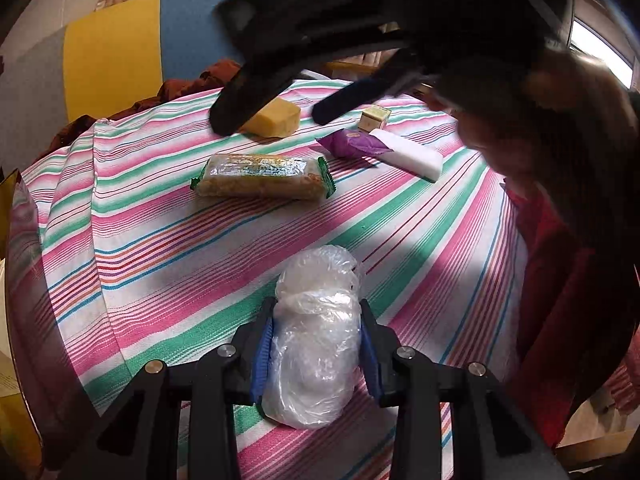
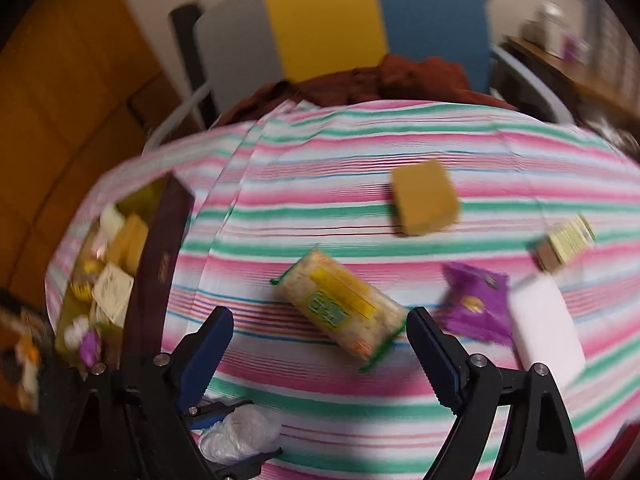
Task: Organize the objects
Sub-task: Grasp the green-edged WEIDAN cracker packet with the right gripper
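My left gripper (image 1: 316,316) is shut on a clear plastic-wrapped bundle (image 1: 316,340), held low over the striped tablecloth (image 1: 160,240); the bundle also shows in the right wrist view (image 2: 240,436). My right gripper (image 2: 320,332) is open and empty, hovering above a green-edged snack bar (image 2: 340,304), which also shows in the left wrist view (image 1: 262,176). In the left wrist view the right gripper (image 1: 272,114) hangs above the far items. A yellow block (image 2: 424,204), a purple packet (image 2: 476,304), a white bar (image 2: 544,324) and a small box (image 2: 564,244) lie on the cloth.
An open dark box (image 2: 156,264) holding several small items stands at the table's left edge. A brown cloth (image 2: 400,76) lies at the far edge, before a grey, yellow and blue panel (image 2: 328,16). A person in red (image 1: 560,300) is at the right.
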`<control>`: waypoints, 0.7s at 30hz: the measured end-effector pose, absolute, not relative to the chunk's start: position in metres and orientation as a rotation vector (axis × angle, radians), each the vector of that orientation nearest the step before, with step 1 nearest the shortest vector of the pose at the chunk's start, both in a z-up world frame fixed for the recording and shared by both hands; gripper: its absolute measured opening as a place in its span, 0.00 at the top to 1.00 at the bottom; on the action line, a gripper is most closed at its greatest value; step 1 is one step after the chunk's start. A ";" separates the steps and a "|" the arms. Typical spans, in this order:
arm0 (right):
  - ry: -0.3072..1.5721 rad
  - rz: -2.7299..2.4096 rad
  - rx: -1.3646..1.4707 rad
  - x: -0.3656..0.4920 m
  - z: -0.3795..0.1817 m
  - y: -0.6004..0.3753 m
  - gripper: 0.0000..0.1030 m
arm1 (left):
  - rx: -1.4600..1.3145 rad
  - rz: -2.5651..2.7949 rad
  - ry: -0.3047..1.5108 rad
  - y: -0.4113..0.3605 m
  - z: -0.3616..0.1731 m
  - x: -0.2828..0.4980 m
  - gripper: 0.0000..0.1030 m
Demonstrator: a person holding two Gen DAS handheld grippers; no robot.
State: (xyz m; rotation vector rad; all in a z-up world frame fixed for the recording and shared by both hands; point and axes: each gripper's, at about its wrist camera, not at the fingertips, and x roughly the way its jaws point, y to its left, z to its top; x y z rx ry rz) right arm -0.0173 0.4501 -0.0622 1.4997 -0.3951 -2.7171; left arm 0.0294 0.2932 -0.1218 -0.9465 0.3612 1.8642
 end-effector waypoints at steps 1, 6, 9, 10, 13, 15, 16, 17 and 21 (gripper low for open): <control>-0.351 -2.693 1.531 -0.025 -0.066 0.448 0.14 | -0.948 1.862 0.354 0.293 -0.122 0.029 0.63; -0.149 -2.527 1.704 -0.064 -0.095 0.438 0.14 | -0.950 1.852 0.326 0.289 -0.122 0.026 0.63; -0.076 -2.463 1.765 -0.076 -0.111 0.437 0.14 | -0.950 1.849 0.324 0.289 -0.122 0.026 0.63; -0.066 -2.445 1.784 -0.078 -0.117 0.438 0.14 | -0.951 1.849 0.326 0.289 -0.122 0.026 0.63; -0.065 -2.435 1.807 -0.078 -0.126 0.443 0.17 | -0.945 1.856 0.335 0.290 -0.122 0.026 0.63; -0.039 -2.468 1.798 -0.071 -0.122 0.445 0.41 | -0.944 1.859 0.339 0.290 -0.122 0.026 0.63; -0.069 -2.474 1.788 -0.066 -0.119 0.447 0.47 | -0.943 1.860 0.339 0.290 -0.122 0.026 0.63; -0.091 -2.473 1.787 -0.062 -0.119 0.448 0.52 | -0.941 1.861 0.338 0.289 -0.122 0.027 0.63; -0.142 -2.514 1.747 -0.048 -0.120 0.449 0.53 | -0.934 1.870 0.360 0.297 -0.122 0.029 0.63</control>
